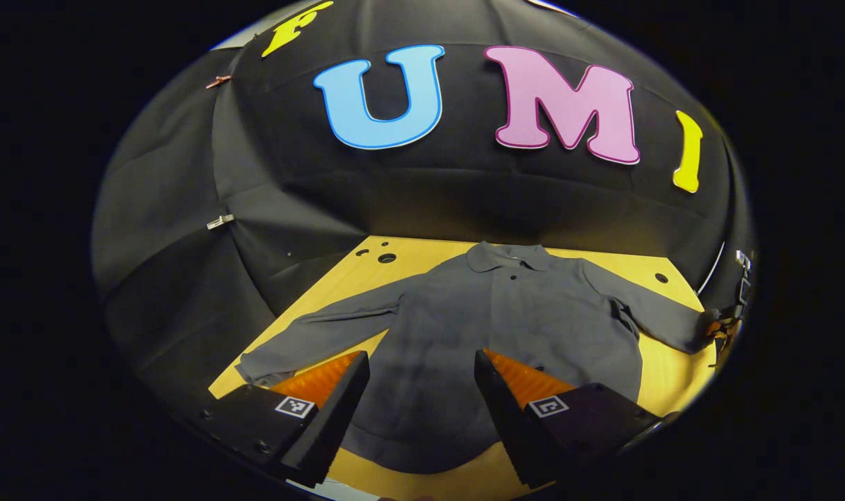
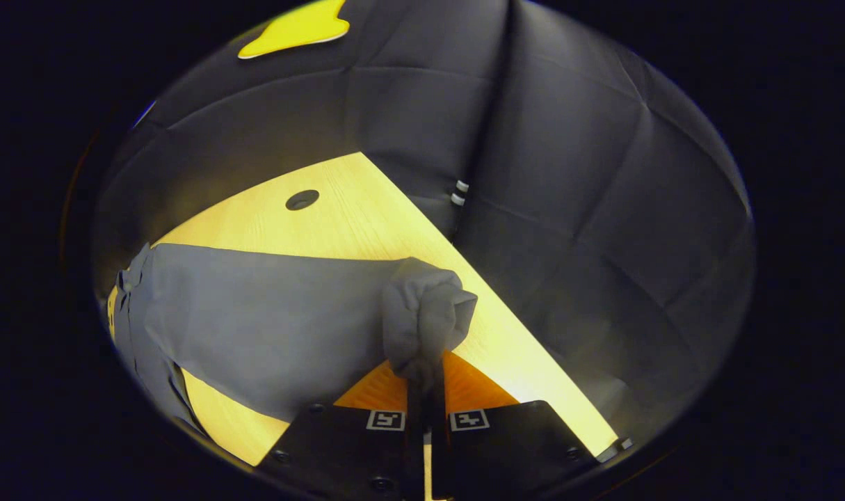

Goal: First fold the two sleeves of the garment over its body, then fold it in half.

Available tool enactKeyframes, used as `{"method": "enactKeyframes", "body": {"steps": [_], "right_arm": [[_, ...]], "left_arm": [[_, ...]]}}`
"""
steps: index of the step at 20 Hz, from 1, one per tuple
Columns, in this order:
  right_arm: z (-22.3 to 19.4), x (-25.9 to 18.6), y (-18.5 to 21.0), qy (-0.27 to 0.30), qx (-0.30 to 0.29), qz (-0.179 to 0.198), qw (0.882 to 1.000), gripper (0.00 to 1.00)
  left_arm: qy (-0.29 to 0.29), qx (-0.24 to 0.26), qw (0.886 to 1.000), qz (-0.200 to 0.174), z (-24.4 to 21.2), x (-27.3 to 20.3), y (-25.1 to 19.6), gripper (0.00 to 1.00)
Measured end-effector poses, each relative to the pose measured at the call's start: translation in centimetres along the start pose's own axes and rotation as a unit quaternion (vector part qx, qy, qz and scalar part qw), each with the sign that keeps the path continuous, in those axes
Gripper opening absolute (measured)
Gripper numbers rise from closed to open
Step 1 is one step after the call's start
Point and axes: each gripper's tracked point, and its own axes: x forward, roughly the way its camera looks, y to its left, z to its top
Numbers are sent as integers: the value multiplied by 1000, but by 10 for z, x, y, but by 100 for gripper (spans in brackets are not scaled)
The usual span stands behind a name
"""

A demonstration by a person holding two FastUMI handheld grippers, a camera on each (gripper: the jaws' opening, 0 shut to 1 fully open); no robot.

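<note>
A grey long-sleeved shirt [image 1: 505,327] lies flat on the yellow wooden table [image 1: 672,379], collar toward the far wall and both sleeves spread out. My left gripper [image 1: 422,379] hovers open above the shirt's lower body, with nothing between its fingers. One sleeve [image 1: 311,330] stretches toward the table's left edge. The other sleeve [image 2: 269,313] runs to the right edge, where my right gripper [image 2: 425,369] is shut on its bunched cuff [image 2: 425,316]. That gripper also appears far off at the sleeve end [image 1: 714,323] in the left gripper view.
Black cloth walls surround the table closely on all sides. Round holes [image 1: 387,258] dot the tabletop near its far corners, one [image 2: 302,200] beyond the right sleeve. The table's right edge [image 2: 533,348] runs just beside the held cuff.
</note>
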Motion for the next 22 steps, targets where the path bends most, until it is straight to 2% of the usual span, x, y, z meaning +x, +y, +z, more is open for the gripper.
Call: {"method": "enactKeyframes", "body": {"steps": [3,7,11,16,22], "right_arm": [[18,-27,24,-25,-24,8,999,8],[43,-60,71,-54,-58,40,996,8],[70,-80,147,-79,-81,80,990,8],[92,-120,242,-112,-131,135,976,8],[89,-150,363,-126,-153,201,959,8]], "left_arm": [[2,-6,1000,3,-2,4,14,96],[5,-10,1000,1,-4,10,33,96],[5,-22,1000,3,-6,18,61,96],[11,-43,999,20,-15,20,99,96],[20,-65,996,50,-29,17,146,96]]}}
